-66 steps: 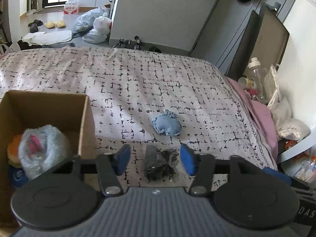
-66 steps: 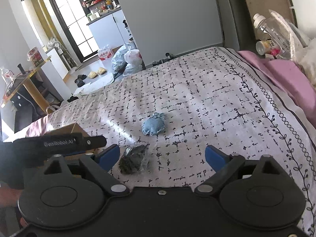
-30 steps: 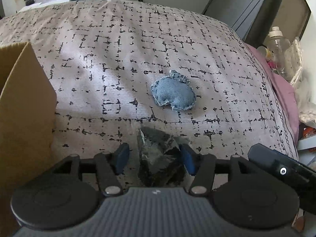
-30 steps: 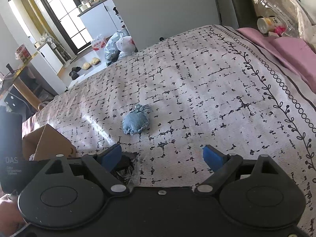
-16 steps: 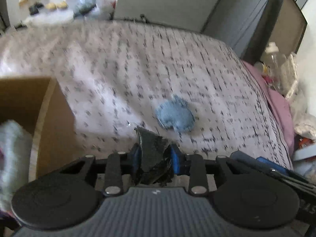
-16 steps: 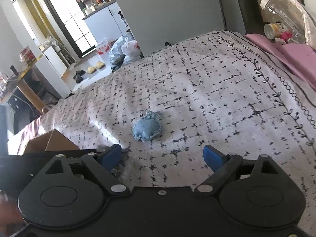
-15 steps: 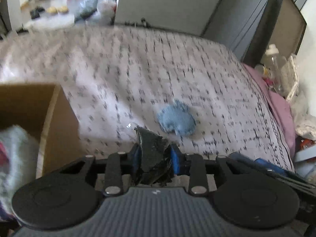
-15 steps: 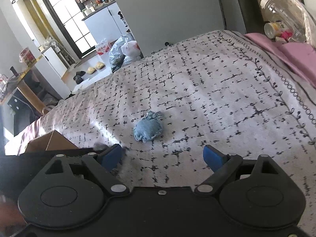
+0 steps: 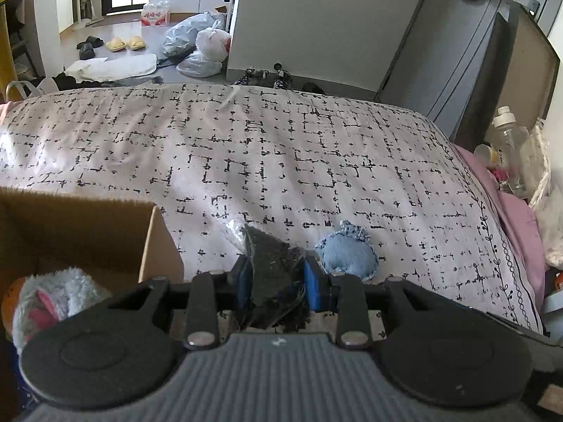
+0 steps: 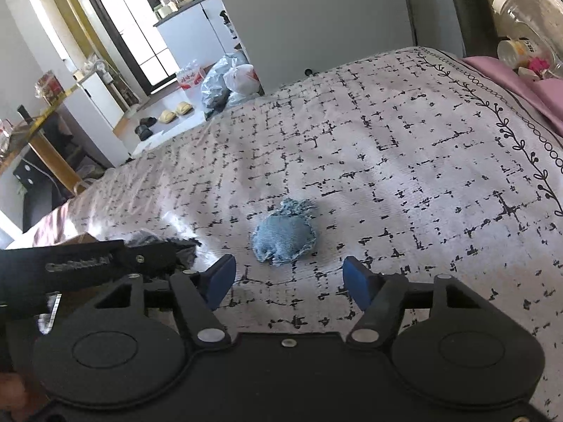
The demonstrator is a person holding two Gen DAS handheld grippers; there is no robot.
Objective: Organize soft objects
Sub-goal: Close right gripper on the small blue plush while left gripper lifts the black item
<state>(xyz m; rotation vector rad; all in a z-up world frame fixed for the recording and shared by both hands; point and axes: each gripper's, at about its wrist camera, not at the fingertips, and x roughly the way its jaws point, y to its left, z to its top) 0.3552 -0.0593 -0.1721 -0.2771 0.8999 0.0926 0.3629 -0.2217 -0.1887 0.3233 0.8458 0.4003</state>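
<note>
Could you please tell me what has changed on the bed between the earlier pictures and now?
The left tongs closed on the dark bag, which lay on the bedspread before, and lifted it beside the cardboard box. The right tongs moved in toward the denim pouch and are closing, with nothing between them yet. The pouch, the box and its grey plush toy stayed put.

bedspread (image 9: 281,147) open | cardboard box (image 9: 160,246) blocks left | denim pouch (image 10: 283,234) ahead
</note>
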